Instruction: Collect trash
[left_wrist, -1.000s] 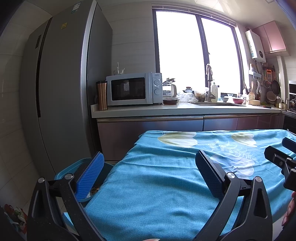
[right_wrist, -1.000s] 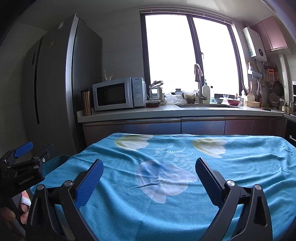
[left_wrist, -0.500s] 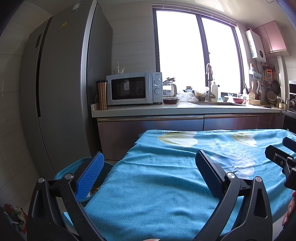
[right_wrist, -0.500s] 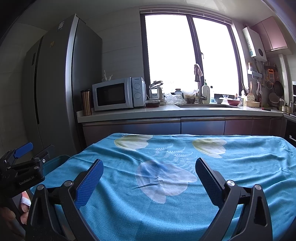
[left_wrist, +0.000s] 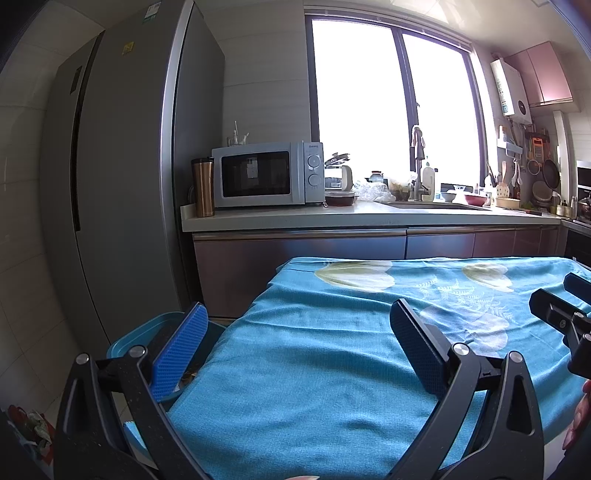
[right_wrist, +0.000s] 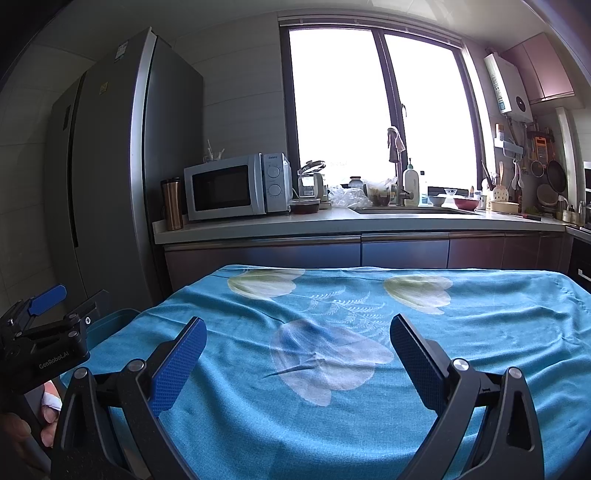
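Both tongs gape empty over our blue tablecloth (right_wrist: 480, 332): left gripper (left_wrist: 297, 332), right gripper (right_wrist: 297, 343). Trash, possibly scraps, sits in the blue bin (left_wrist: 147, 328) beside the table's left edge.

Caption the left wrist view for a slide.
Left gripper open above a blue floral tablecloth, teal bin at the table's left edge, kitchen counter behind.

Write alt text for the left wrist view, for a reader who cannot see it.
The open left hand-held gripper hovers over a table draped in a blue floral tablecloth, holding nothing. A blue bin sits below the table's left edge, and the right hand-held gripper pokes in at the right. Behind are a grey fridge, a microwave on the counter, and a bright window.
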